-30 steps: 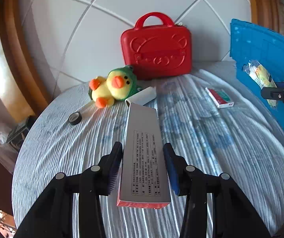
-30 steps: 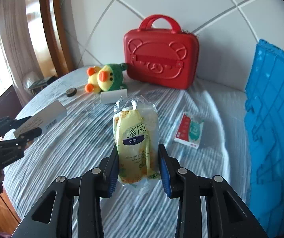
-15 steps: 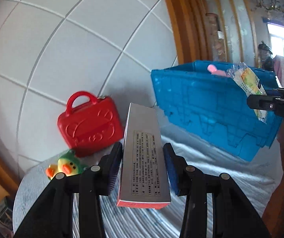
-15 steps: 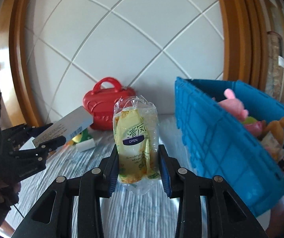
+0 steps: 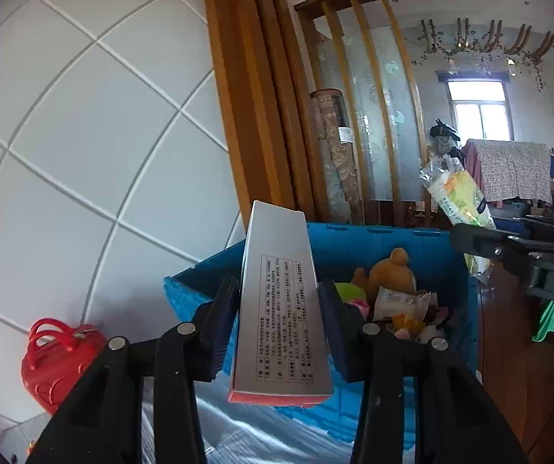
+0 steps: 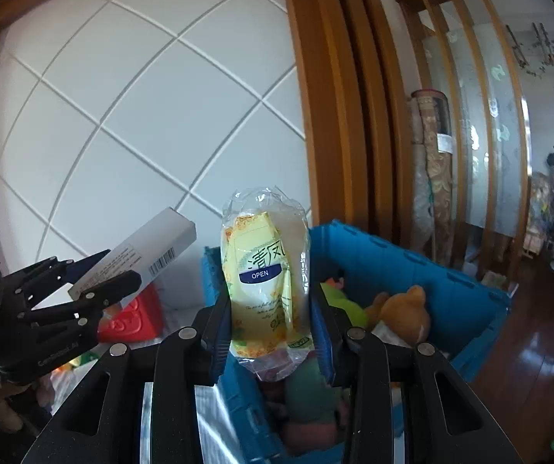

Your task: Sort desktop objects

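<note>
Both hands loaded, I'm in the carry-to-bin step. My left gripper (image 5: 278, 323) is clamped on the long silver-grey cardboard box with a red end flap (image 5: 278, 301), pads pressing its two long sides, box pointing forward and up over the near rim of the blue plastic storage crate (image 5: 423, 243). My right gripper (image 6: 269, 326) is clenched on the clear-wrapped yellow pack of tissues (image 6: 267, 282), held upright between the pads, hanging above the crate's near corner. Crate already has stuff in it: a brown plush bear (image 6: 404, 313), a green soft toy (image 6: 344, 305), a small white wrapped packet (image 5: 400, 301), more underneath that I can't make out. The red moulded carry case with a handle (image 5: 56, 359) sits low left on the striped cloth, against the white panelled wall (image 5: 83, 135); not part of this move. Next, as I read it: push both grippers further over the crate opening so each item clears the rim, tilt down a bit, then let go. The box is long, so I'd want its tail end past the rim before release or it tips back out. Tissue pack is soft, drops anywhere. The grippers sit close; I'd release one at a time.
</note>
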Available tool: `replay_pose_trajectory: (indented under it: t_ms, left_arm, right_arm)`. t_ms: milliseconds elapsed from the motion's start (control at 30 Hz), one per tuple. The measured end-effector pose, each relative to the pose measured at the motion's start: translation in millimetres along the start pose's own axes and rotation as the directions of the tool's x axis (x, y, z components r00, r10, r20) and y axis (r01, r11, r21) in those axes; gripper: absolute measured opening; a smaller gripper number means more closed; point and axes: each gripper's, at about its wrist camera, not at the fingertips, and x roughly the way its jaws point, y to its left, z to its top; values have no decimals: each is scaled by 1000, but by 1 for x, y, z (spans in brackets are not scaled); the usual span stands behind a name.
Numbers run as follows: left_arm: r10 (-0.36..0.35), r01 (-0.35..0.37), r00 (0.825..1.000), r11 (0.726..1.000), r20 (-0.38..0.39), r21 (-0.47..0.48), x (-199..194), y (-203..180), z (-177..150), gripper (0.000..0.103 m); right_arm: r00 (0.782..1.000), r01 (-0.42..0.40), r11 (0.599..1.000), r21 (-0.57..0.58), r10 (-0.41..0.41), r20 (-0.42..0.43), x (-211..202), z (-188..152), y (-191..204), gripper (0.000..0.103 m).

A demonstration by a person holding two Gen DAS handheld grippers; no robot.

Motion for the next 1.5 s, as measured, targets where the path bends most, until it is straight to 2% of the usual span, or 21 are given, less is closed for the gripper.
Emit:
replay_pose_trajectory:
  t_ms: [167, 233, 300, 333, 400, 433, 467, 567, 667, 833, 1067, 1233, 1367, 1500]
  left_arm:
    - [-46, 44, 997, 999, -60, -27, 73, -29, 41, 42]
    - [-53, 49, 995, 998, -87, -43, 95, -37, 52, 43]
    - [-14, 11, 997, 999, -80, -43, 102, -44, 59, 43]
    - [-2, -2, 997, 999, -73, -43, 103, -47, 62, 44]
    - [45, -47, 997, 998, -58, -36, 100, -52, 65, 64]
    - [81, -83, 995, 996, -51, -34, 97, -53, 64, 83]
    - [118, -119, 992, 992, -35, -34, 91, -55, 61, 92]
    - [191, -189, 981, 980, 20, -55, 68, -58, 54, 93]
    - [189, -186, 982, 978, 27, -95, 46, -48, 44, 102]
    - [199, -194, 980, 969, 18, -154, 19, -35, 28, 102]
    - [253, -252, 967, 957, -11, -146, -14, -26, 4, 102]
    - [309, -310, 950, 930, -35, -197, -44, -4, -11, 103]
    - [283, -282, 959, 934, -26, -219, -66, 12, -21, 103]
    - [249, -248, 968, 952, -20, -180, -89, 24, -31, 103]
  right_arm:
    - [999, 47, 998, 32, -46, -23, 33, 13, -56, 37]
    - [996, 80, 996, 31, -78, -44, 49, 17, -72, 50]
    - [995, 97, 994, 48, -95, -43, 59, 18, -87, 71]
    - [995, 97, 994, 58, -95, -37, 60, 18, -94, 75]
    - [995, 96, 993, 67, -95, -24, 61, 16, -102, 79]
    - [996, 90, 994, 69, -89, -20, 60, 15, -104, 80]
    - [997, 80, 994, 71, -79, -19, 59, 15, -105, 81]
    - [999, 38, 998, 59, -38, -8, 52, 11, -101, 81]
    - [1000, -1, 999, 47, 1, 0, 42, 4, -95, 83]
    - [998, -62, 997, 43, 63, -10, 26, -11, -79, 83]
    - [989, -146, 989, 33, 147, -2, 3, -15, -48, 86]
    - [984, -179, 984, 4, 179, 6, -14, -17, -14, 86]
    - [984, -177, 984, -20, 177, 7, -28, -21, 17, 86]
    - [984, -180, 984, -5, 180, -6, -36, -26, 44, 88]
